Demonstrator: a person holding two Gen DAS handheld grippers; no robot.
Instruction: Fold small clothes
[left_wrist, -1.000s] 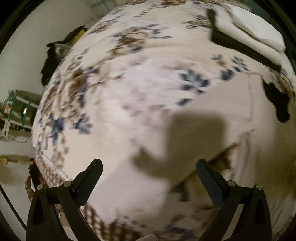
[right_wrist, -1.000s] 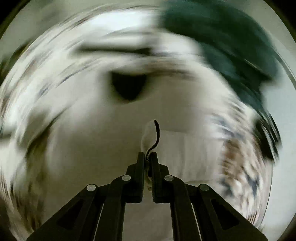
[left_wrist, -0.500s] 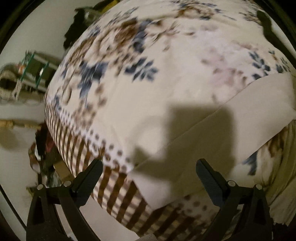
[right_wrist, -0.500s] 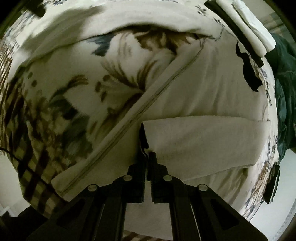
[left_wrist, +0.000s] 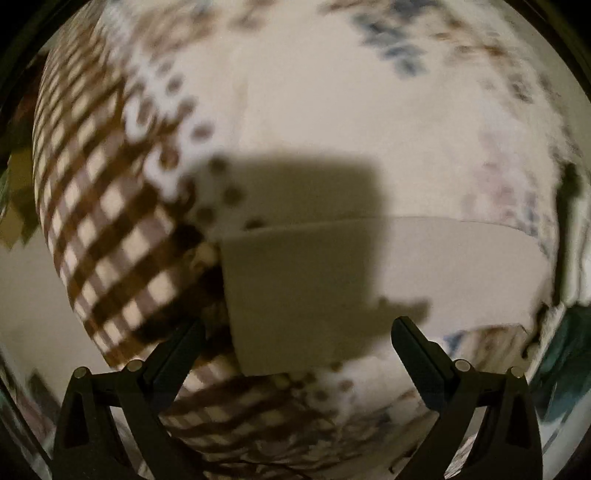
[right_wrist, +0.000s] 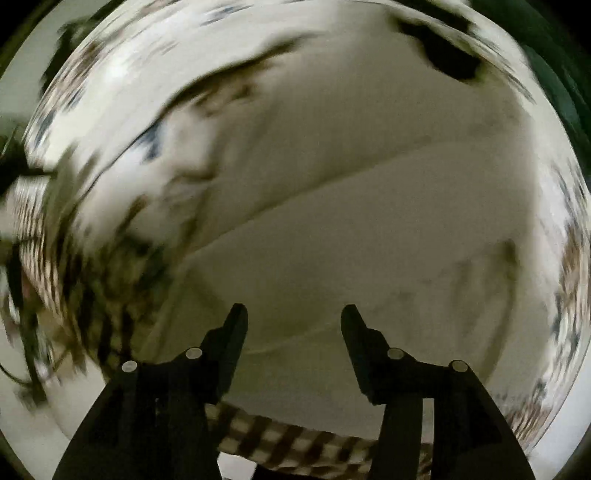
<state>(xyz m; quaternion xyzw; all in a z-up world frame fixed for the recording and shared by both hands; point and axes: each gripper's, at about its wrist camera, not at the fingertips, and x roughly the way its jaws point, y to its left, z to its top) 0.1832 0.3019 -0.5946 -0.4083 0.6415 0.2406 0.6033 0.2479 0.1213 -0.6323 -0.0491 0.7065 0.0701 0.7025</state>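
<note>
Two grippers show, one per view, and both have their fingers spread with nothing between them. One small cream cloth (left_wrist: 332, 288) lies flat on the patterned blanket (left_wrist: 332, 103), close to the blanket's checked border edge. The left gripper (left_wrist: 295, 339) hangs above that cloth's near edge, with the cloth's left edge just inside its left finger (left_wrist: 177, 354) and a dark blocky shadow (left_wrist: 306, 199) falling across cloth and blanket.

From the right wrist, the right gripper (right_wrist: 293, 325) sits low over the same cream cloth (right_wrist: 369, 266), which fills most of the lower half of the view; much of this view is smeared by motion. It alone shows a strip of brown check (right_wrist: 288, 443) directly under the fingers and one dark patch (right_wrist: 450, 59) at the far upper right. Only the left wrist view shows the blue flower print (left_wrist: 399, 37) at the far side and the dotted band (left_wrist: 173, 122) beside the checks.

No writing or label can be read in either view.
</note>
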